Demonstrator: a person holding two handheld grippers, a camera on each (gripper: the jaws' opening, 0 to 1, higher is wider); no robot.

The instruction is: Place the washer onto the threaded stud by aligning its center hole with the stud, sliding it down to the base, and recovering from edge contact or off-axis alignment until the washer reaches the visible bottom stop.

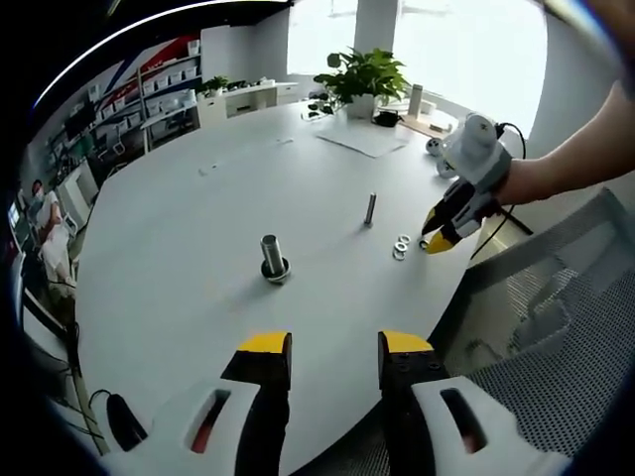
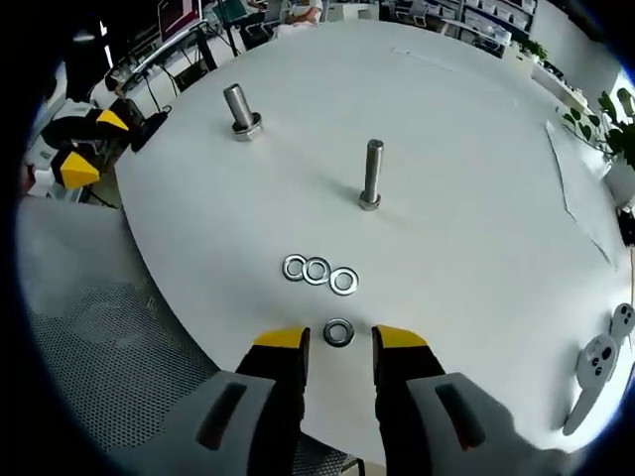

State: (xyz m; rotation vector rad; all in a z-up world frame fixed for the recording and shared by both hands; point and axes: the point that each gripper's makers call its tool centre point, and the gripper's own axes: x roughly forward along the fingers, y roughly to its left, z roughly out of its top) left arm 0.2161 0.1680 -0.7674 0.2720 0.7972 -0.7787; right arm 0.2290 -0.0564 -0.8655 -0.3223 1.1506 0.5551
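Two upright threaded studs stand on the white round table [image 2: 466, 178]: a thin stud [image 2: 371, 174] [image 1: 370, 209] and a thicker stud [image 2: 239, 109] [image 1: 272, 257] with a nut-like base. Three washers [image 2: 317, 272] lie in a row, and a fourth washer [image 2: 338, 332] lies nearer, just ahead of my right gripper [image 2: 339, 355], which is open with the washer between its fingertips but not held. In the left gripper view, the right gripper [image 1: 434, 241] hovers by the washers [image 1: 401, 244]. My left gripper [image 1: 334, 349] is open over the table's near edge, holding nothing.
A mesh chair [image 1: 556, 317] stands by the table edge. A potted plant [image 1: 365, 77], papers and small items sit at the far side. A white controller [image 2: 598, 362] lies near the rim. Shelves and a person are off to the left of the left gripper view.
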